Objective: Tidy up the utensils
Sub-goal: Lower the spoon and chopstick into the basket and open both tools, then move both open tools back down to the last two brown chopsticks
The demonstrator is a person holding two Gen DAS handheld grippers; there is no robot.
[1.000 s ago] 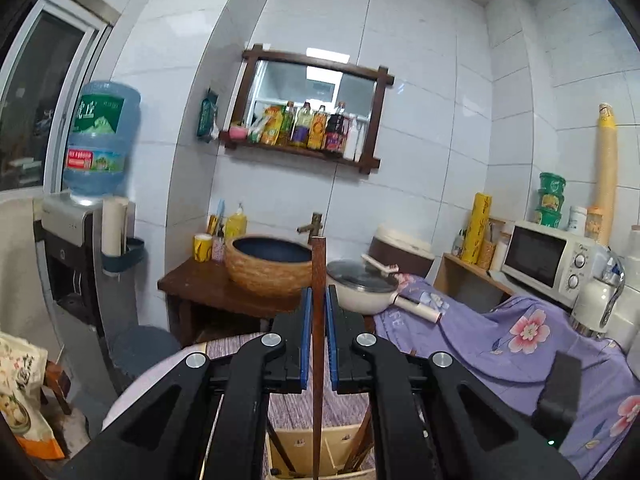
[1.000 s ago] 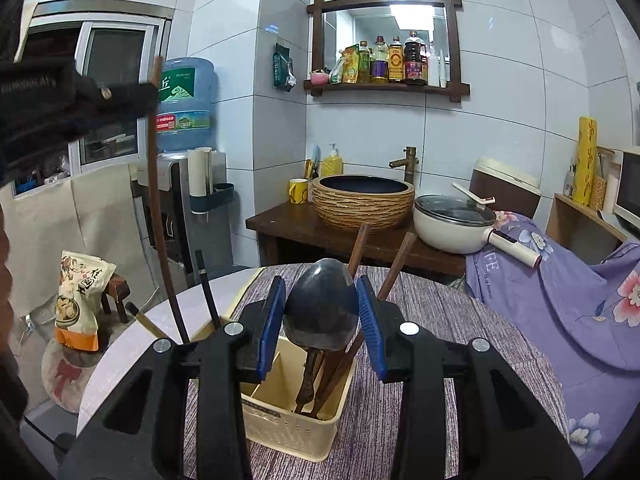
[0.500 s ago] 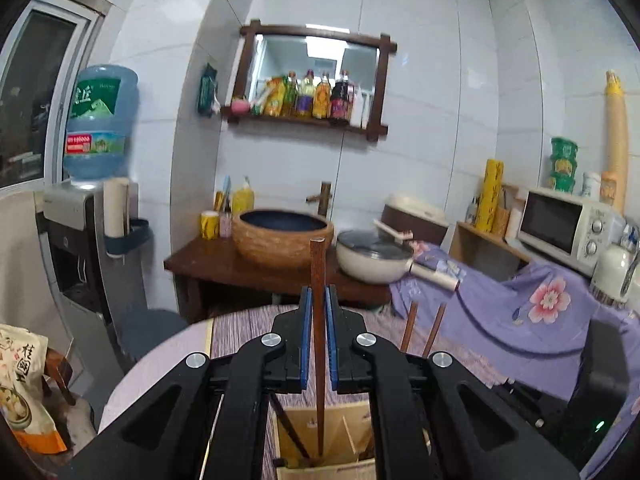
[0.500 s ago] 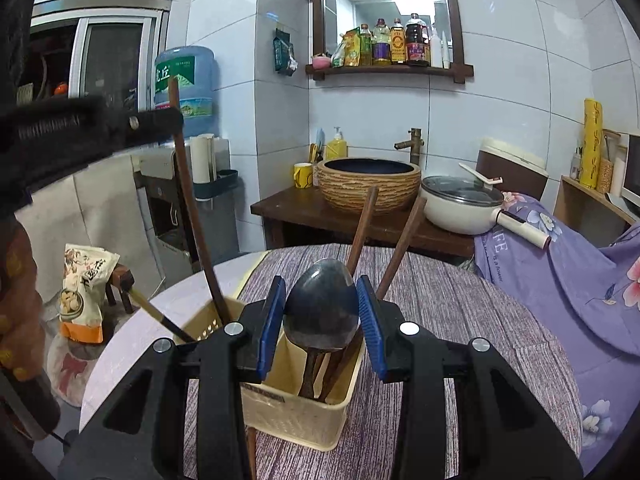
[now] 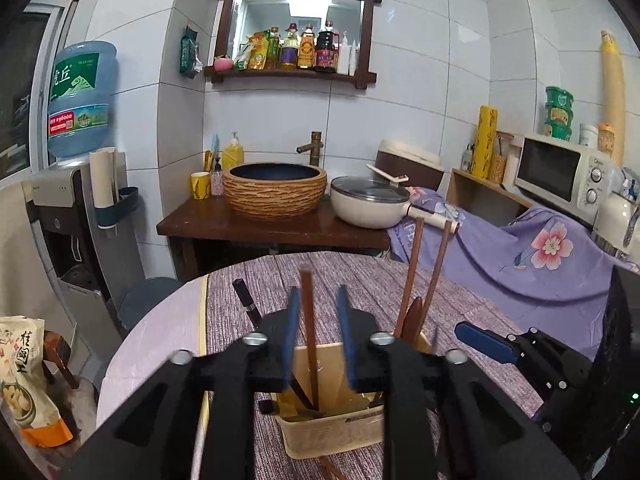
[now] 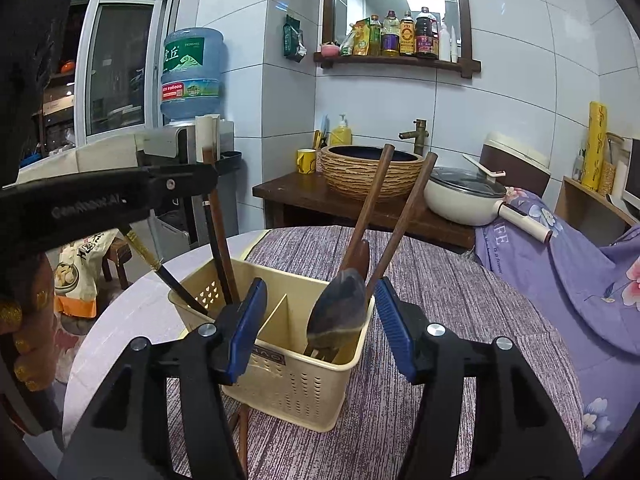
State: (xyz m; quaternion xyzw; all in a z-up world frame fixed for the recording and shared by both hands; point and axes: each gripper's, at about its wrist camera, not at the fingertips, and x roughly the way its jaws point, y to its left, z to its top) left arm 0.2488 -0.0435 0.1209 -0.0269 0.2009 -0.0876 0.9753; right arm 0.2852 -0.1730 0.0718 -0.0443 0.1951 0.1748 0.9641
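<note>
A cream utensil basket [image 6: 280, 364] with a divider stands on the round table; it also shows in the left wrist view [image 5: 336, 436]. My left gripper [image 5: 318, 312] is open above its left compartment, with a brown chopstick [image 5: 309, 328] standing loose between the jaws. My right gripper [image 6: 320, 320] is open around the right compartment. A dark spoon [image 6: 340, 312] rests there, bowl up, beside two wooden handles [image 6: 372, 208]. A black chopstick [image 6: 168, 276] leans in the left compartment.
A purple striped cloth [image 6: 460, 320] covers the round table. A brown stick [image 6: 242, 432] lies under the basket's front. Behind are a wooden stand with a woven basin [image 6: 372, 176], a white pot [image 6: 468, 200], and a water dispenser [image 6: 192, 80] at left.
Both grippers have opened. The left let the brown chopstick drop into the basket's left compartment; the right let the dark spoon go into the right compartment. Both moved lower toward the basket.
</note>
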